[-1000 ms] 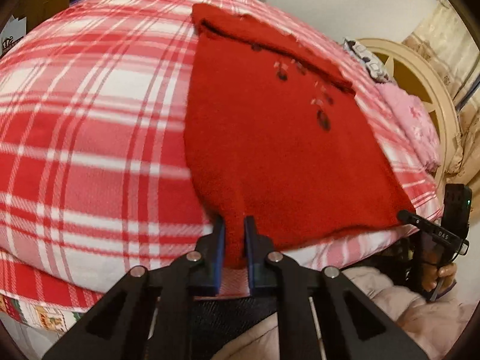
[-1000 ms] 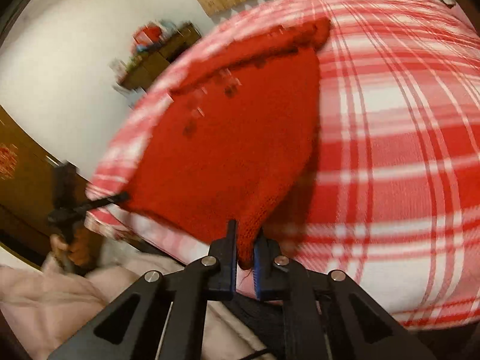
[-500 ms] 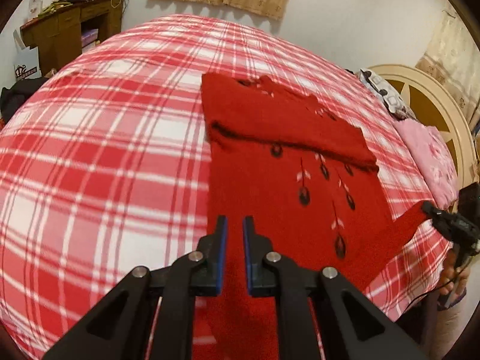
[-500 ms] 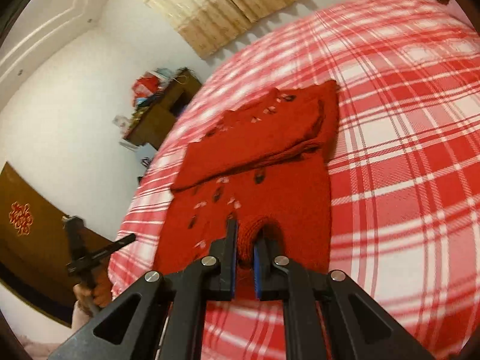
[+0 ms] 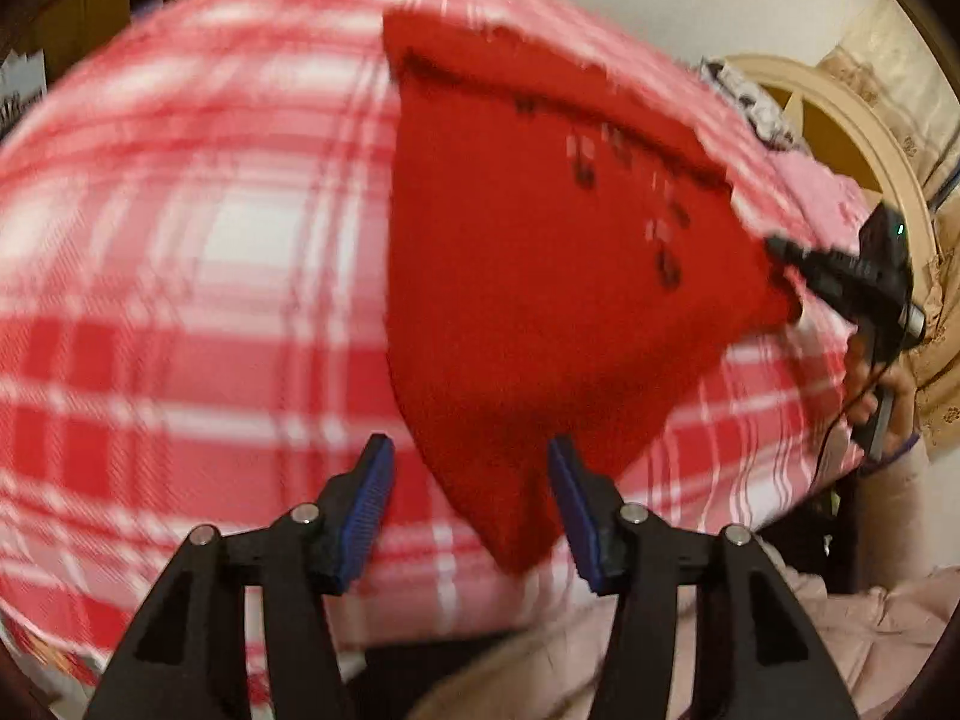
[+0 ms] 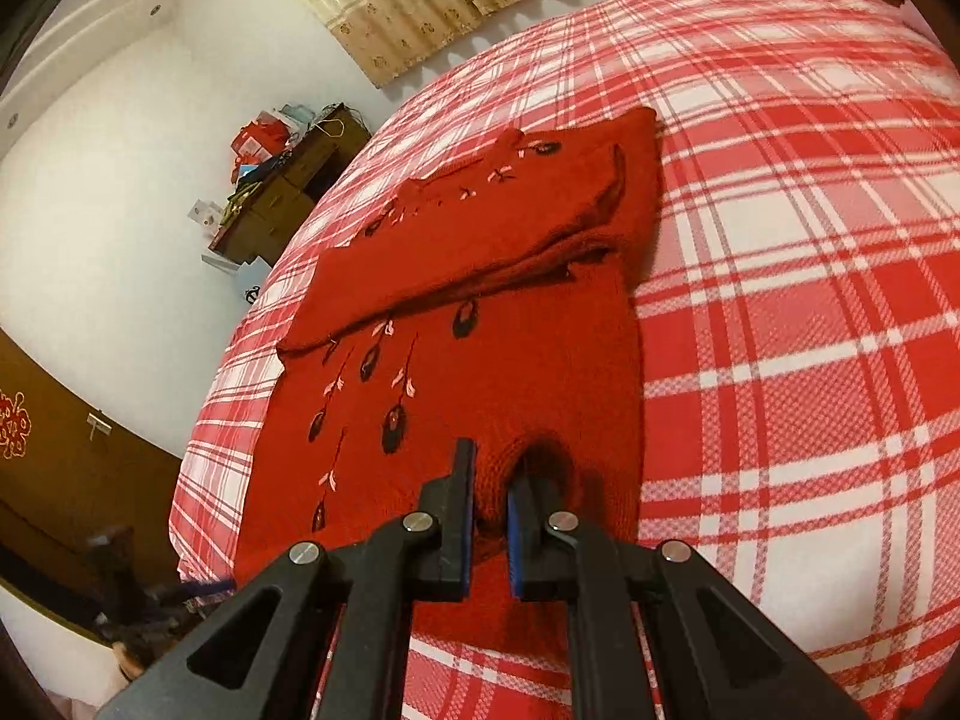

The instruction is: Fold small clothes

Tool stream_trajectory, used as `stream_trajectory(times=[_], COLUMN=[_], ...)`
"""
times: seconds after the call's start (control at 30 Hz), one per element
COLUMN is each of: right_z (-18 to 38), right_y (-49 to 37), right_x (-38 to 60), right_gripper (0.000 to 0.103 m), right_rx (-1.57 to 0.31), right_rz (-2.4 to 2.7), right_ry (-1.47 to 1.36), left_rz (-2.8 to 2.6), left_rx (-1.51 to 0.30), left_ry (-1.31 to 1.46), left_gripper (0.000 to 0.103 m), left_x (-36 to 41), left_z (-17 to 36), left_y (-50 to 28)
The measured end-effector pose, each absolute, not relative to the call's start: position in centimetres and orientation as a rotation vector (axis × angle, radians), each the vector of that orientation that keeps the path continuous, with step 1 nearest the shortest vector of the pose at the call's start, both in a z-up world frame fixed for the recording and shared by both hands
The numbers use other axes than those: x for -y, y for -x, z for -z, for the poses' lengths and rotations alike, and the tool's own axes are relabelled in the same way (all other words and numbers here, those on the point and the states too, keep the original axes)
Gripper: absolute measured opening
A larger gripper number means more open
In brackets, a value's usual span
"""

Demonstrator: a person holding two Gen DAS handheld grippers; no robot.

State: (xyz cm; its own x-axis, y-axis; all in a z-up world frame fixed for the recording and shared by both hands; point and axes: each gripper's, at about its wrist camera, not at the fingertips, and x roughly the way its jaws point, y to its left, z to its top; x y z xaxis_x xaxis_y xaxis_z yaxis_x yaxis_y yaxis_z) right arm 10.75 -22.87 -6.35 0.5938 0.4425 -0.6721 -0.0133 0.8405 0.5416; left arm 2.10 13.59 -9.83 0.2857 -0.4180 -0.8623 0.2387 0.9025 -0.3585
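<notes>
A small red knit sweater point(image 5: 528, 276) with dark embroidered flowers lies on the red-and-white plaid bed point(image 5: 180, 276); its top part is folded over. My left gripper point(image 5: 471, 495) is open, its blue pads either side of the sweater's near corner, which hangs loose between them. The view is motion-blurred. My right gripper point(image 6: 491, 519) is shut on the sweater's point(image 6: 480, 360) hem and holds a bunched fold of it above the bed point(image 6: 810, 300). The right gripper also shows in the left wrist view point(image 5: 780, 252), pinching the far corner.
A cream round headboard point(image 5: 864, 138) and a pink pillow point(image 5: 822, 192) sit at the bed's right. A dark wooden cabinet point(image 6: 288, 192) with clutter stands by the white wall. The person's pale pink clothing point(image 5: 840, 630) is below the grippers.
My left gripper has opened and let go of the sweater's corner. The left gripper pulled back and down. My right gripper still grips the hem, held over the sweater.
</notes>
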Motion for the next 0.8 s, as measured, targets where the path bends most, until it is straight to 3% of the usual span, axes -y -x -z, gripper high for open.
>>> stream_trajectory(times=[0.17, 0.2, 0.23, 0.27, 0.53, 0.8], right_z=[7.1, 7.1, 7.2, 7.2, 4.8, 5.3], right_y=[-10.2, -10.1, -9.9, -9.7, -10.3, -15.1], right_x=[23.2, 23.3, 23.3, 23.2, 23.8, 24.1], right_gripper=[0.008, 0.008, 0.008, 0.008, 0.008, 0.008], right_rx=[-0.909, -0.910, -0.911, -0.912, -0.891, -0.895], right_rz=[-0.267, -0.267, -0.267, -0.267, -0.277, -0.218], right_ry=[-0.557, -0.560, -0.562, -0.562, -0.543, -0.518], left_rz=[0.442, 0.446, 0.453, 0.465, 0.480, 0.469], left_rx=[-1.209, -1.207, -1.208, -1.223, -1.211, -1.170], left_ry=[0.152, 0.162, 0.173, 0.196, 0.250, 0.322], left_gripper=[0.054, 0.045, 0.014, 0.009, 0.008, 0.009], left_x=[-11.5, -11.5, -11.6, -11.6, -11.7, -12.7], left_z=[10.4, 10.3, 10.1, 10.3, 7.8, 3.7], left_y=[-1.3, -1.3, -1.5, -1.6, -3.5, -13.2])
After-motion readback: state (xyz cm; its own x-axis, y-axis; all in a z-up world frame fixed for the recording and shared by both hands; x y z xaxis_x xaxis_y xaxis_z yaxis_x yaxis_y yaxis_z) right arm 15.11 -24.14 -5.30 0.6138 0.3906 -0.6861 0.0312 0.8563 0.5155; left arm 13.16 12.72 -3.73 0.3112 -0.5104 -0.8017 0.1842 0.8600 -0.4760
